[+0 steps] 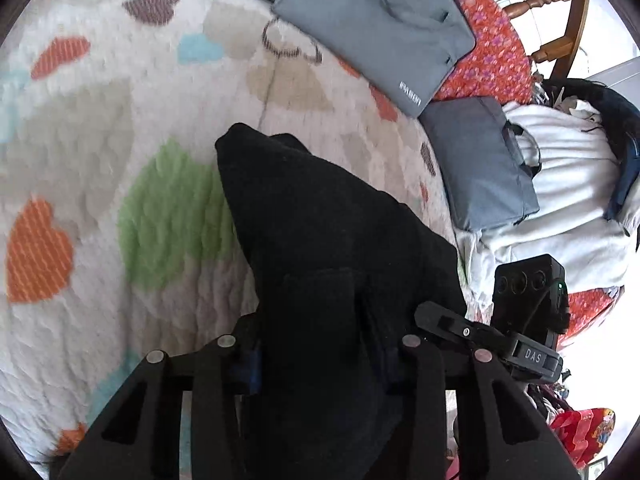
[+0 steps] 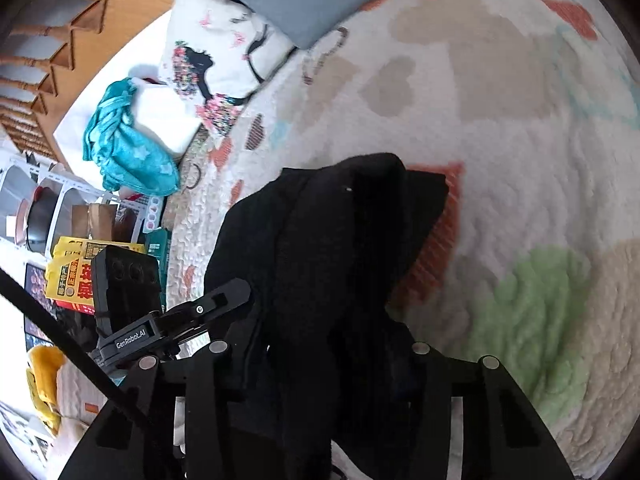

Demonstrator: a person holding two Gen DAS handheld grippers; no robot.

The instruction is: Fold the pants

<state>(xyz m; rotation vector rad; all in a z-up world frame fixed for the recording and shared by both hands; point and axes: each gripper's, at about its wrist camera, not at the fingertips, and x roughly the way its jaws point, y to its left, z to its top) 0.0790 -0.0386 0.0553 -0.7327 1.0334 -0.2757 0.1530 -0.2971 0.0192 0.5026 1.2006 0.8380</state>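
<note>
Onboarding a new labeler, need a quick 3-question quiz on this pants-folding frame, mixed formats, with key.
1. True or false: the black pants are bunched between the jaws of both the left gripper and the right gripper.
2. Multiple choice: what pattern is on the quilt under the pants? A) stripes B) hearts C) plain white
3. Fill in: in the left wrist view, the grey bags lie toward the ____ edge of the quilt.

Key: 1 true; 2 B; 3 right
</note>
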